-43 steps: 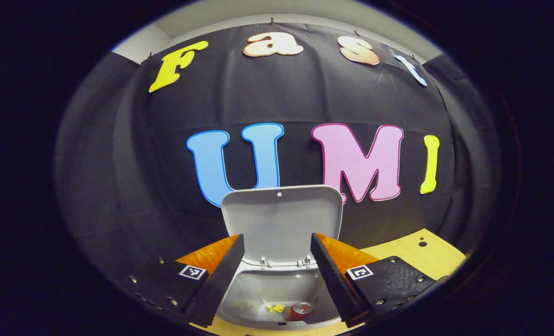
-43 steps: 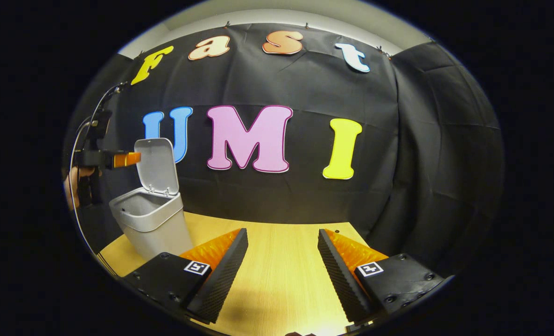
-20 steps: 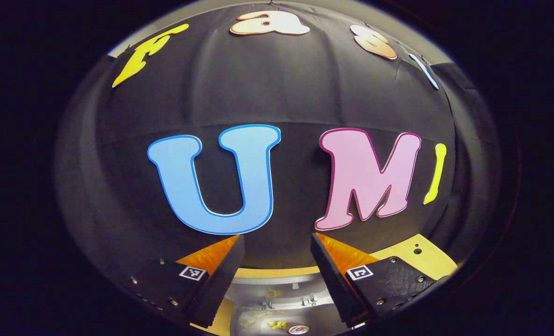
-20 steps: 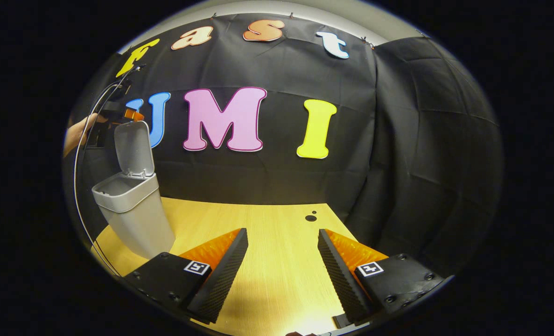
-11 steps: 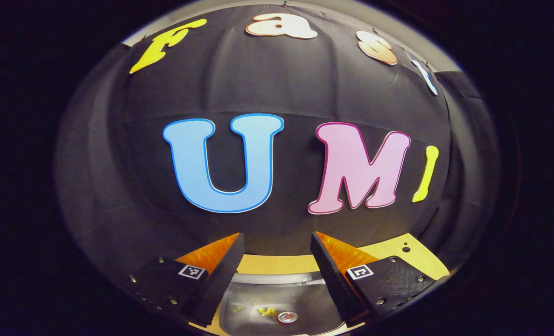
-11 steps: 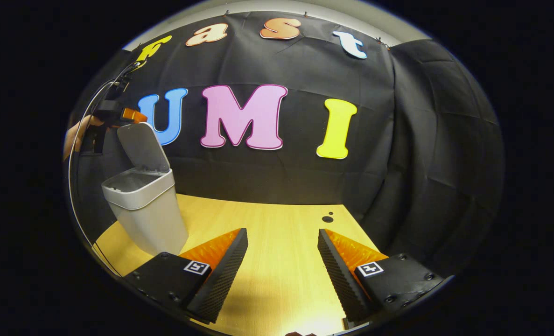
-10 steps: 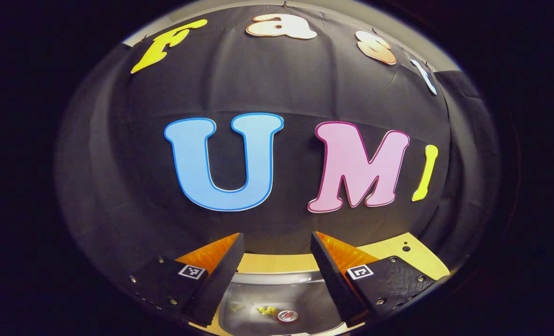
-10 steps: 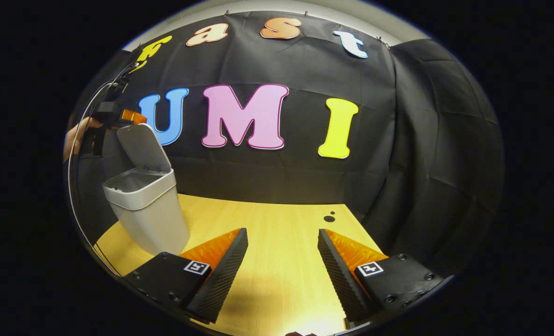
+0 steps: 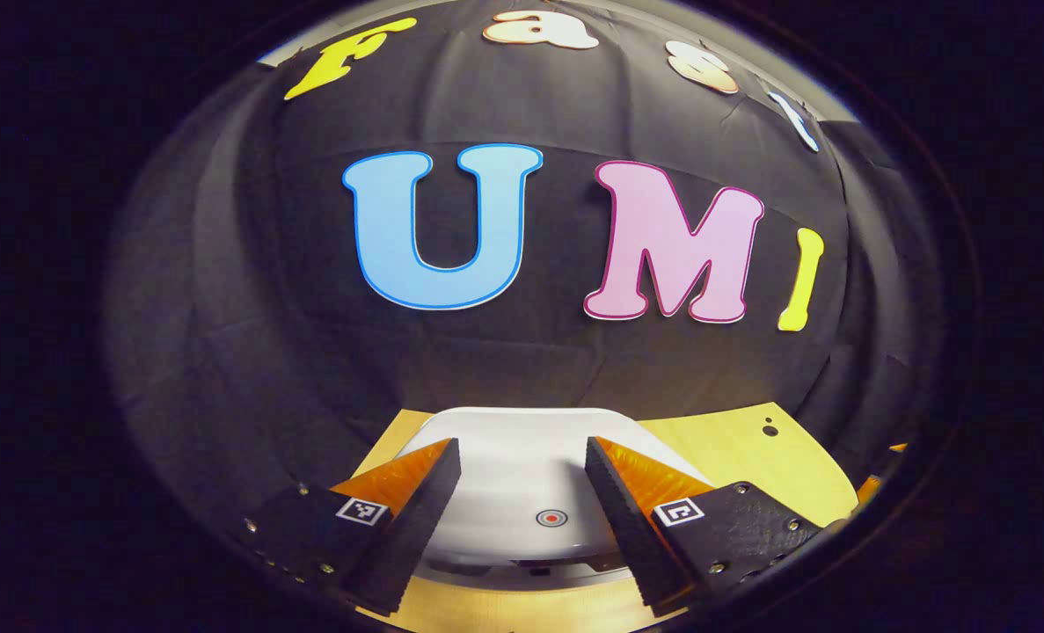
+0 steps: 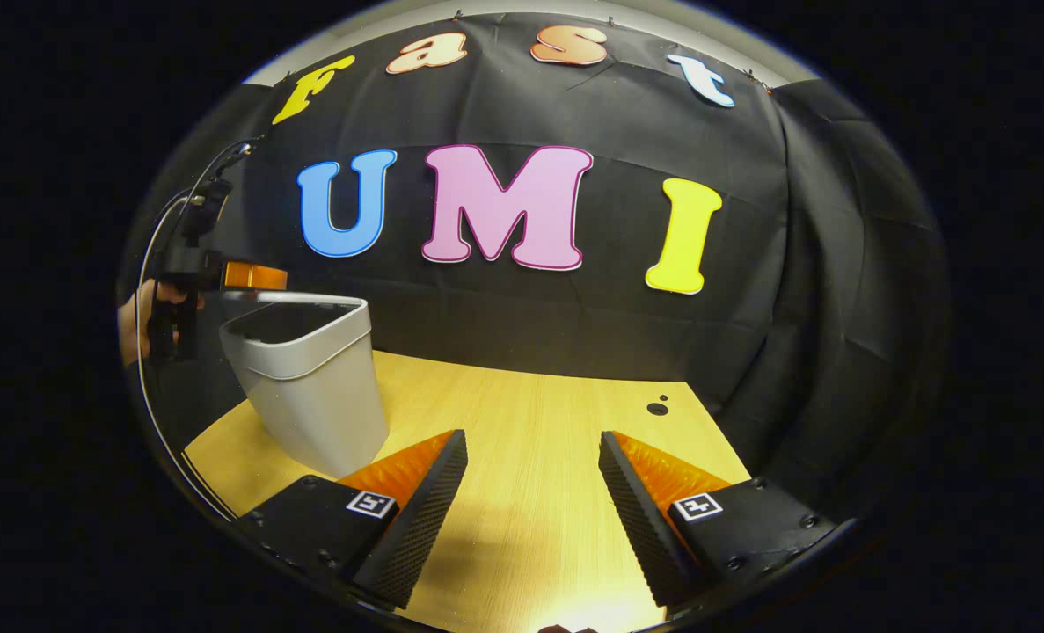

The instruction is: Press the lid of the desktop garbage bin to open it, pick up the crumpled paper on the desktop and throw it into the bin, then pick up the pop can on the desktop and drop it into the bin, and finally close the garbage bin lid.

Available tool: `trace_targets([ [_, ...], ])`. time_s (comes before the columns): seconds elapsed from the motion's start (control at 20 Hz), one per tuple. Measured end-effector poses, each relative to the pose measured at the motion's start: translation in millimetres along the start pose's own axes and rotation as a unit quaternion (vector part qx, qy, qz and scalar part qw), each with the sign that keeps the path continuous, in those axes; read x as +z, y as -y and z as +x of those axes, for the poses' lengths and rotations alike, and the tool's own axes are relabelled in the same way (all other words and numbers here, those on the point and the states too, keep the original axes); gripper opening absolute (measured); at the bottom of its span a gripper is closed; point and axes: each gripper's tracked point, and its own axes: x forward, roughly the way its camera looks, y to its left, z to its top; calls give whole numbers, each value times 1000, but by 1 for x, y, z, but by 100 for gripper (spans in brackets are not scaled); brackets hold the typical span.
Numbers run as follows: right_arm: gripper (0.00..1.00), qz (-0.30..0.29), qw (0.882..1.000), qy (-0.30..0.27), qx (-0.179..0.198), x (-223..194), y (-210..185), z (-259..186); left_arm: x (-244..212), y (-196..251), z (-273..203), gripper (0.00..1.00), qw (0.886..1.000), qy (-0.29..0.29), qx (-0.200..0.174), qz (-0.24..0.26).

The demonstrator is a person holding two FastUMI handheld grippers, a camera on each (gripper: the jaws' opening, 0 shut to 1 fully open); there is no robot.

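lid (image 9: 522, 466): lower centre of the left gripper view, now lying almost flat over the bin; half a second ago it stood raised and the inside showed.
bin (image 10: 306, 378): left of the right gripper view, on the wooden desktop (image 10: 522, 413).
gap: a thin slit shows under the lid's near edge, so i judge it not latched.
left gripper (image 9: 522, 501): spread apart, holding nothing, just above the lid.
right gripper (image 10: 530, 505): spread, empty, low over bare desktop, well apart from the bin.
meaning: paper and can are inside; only a final press seems left.
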Motion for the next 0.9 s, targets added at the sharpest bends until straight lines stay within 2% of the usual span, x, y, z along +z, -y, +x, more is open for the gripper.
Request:
trace_targets([
  [0.15,98,-7,1000,-8,9,-6,-7,2,-33,0,4,95,1000,-29,6,9],
  [0.2,98,-10,1000,-11,11,-7,-8,2,-28,-2,0,94,1000,-2,8,17],
  [0.35,98,-9,1000,-17,15,-11,-12,4,-29,-2,-2,96,999,30,13,14],
  [0.75,98,-6,1000,-21,19,-12,-19,7,-39,-1,0,96,999,41,16,12],
  [0.9,98,-14,999,-17,24,-8,-22,8,-42,0,0,98,998,54,23,36],
])
